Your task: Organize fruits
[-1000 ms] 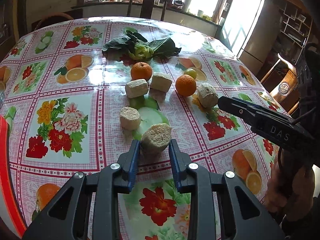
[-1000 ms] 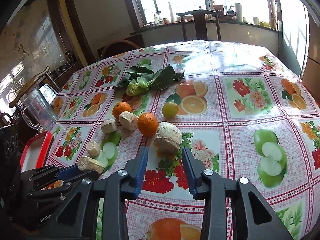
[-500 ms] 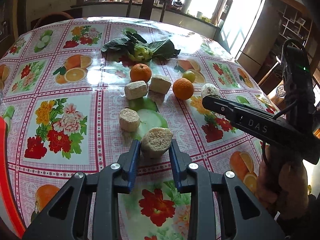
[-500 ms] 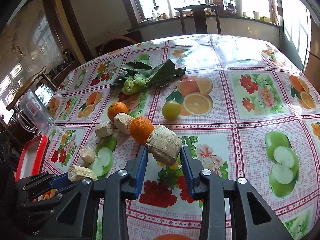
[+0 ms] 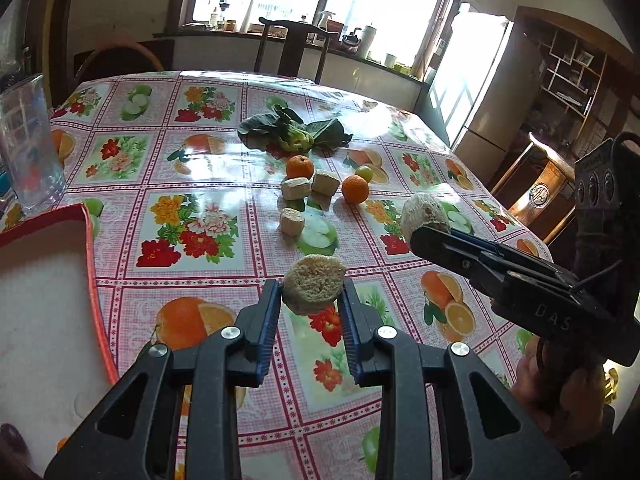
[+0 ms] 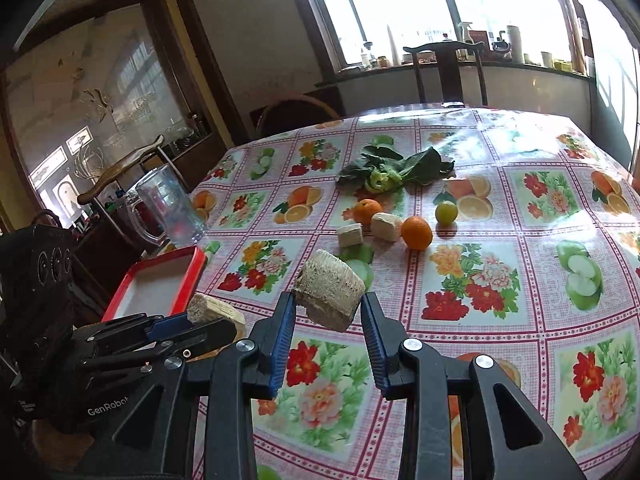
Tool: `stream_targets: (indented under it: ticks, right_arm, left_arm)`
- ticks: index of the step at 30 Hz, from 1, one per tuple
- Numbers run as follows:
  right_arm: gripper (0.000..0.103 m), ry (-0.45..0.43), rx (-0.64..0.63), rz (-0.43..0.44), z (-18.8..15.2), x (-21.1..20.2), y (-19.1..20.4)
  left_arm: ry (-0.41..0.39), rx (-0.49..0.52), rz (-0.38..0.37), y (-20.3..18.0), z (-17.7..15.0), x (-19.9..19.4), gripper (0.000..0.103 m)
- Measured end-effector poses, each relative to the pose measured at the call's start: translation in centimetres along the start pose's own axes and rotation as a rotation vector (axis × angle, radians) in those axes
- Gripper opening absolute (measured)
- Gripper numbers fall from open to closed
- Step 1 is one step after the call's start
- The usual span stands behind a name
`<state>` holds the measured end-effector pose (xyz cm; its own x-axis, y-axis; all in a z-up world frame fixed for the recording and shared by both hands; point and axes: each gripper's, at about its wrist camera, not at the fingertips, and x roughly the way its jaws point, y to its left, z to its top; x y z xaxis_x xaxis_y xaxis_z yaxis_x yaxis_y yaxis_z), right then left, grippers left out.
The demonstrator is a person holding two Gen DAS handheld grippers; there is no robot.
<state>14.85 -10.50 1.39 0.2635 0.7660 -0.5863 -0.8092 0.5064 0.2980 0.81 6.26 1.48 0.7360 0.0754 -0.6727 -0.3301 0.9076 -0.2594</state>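
Indoors, a fruit-print tablecloth (image 5: 192,208) carries three fibrous chunks (image 5: 296,189), two oranges (image 5: 355,189), one lime (image 6: 446,212). Left gripper (image 5: 311,306) and right gripper (image 6: 329,312) each clamp another chunk.

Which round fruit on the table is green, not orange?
The small green fruit, sitting right of both oranges, beside the printed orange slices.

From my left wrist view, the red-rimmed tray (image 5: 90,276) ran off the frame at nine o'clock, so I saw only one corner. The clear glass (image 5: 28,148) was cut by the same edge. My right hand (image 5: 560,384) was mostly hidden behind its gripper body at four o'clock. The windowsill bottles (image 6: 468,38) at twelve o'clock were too small and backlit to identify.
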Motion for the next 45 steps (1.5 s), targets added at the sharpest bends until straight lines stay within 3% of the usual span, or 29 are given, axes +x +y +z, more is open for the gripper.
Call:
stream_targets:
  ticks: [20, 35, 45]
  right_arm:
    - [0.034, 0.049, -0.046, 0.135, -2.0, 0.2, 7.6]
    - [0.034, 0.155, -0.136, 0.251, -3.1, 5.5, 15.3]
    - [0.034, 0.22, -0.2, 0.263, -3.6, 9.0, 19.4]
  left_arm:
    - [-0.057, -0.087, 0.108, 6.8, -3.0, -6.3, 0.027]
    - [-0.087, -0.176, 0.203, 13.4, -5.2, -10.8, 0.027]
    - [-0.076, -0.247, 0.268, 18.3, -6.5, -11.9, 0.027]
